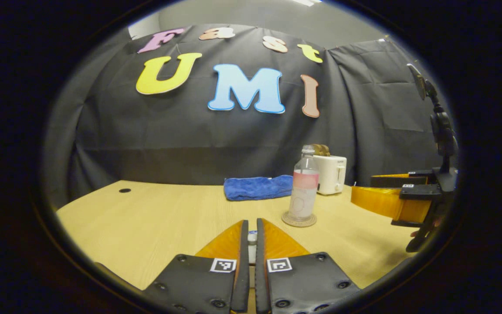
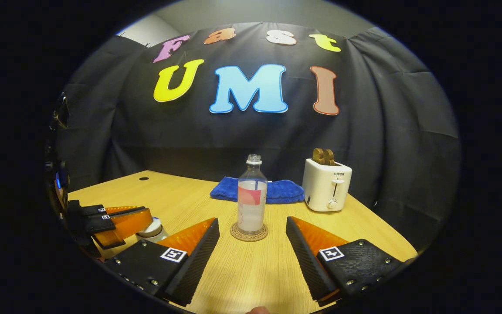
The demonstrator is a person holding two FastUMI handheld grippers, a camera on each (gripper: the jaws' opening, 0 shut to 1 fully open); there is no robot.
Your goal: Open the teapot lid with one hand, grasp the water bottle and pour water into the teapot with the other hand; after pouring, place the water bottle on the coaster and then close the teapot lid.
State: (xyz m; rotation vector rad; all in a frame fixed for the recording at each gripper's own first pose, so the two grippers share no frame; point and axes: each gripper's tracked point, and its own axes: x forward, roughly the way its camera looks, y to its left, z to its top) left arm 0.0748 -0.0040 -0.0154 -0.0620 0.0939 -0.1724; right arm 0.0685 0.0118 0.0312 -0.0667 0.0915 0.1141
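Left gripper view is showing my left claw (image 1: 252,244) pinching narrowly on the teapot lid knob (image 1: 252,237), so I judge I am closing the lid. My right claw (image 2: 251,244) is gaping wide, facing the water bottle (image 2: 251,198) standing on its coaster (image 2: 249,232); behind, the toaster (image 2: 327,185) is reading "SUPOR".

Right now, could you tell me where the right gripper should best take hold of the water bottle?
Probably the straight body of the water bottle, at its label band, approached head-on from the front. It stands upright on the coaster, centred before the open right gripper.
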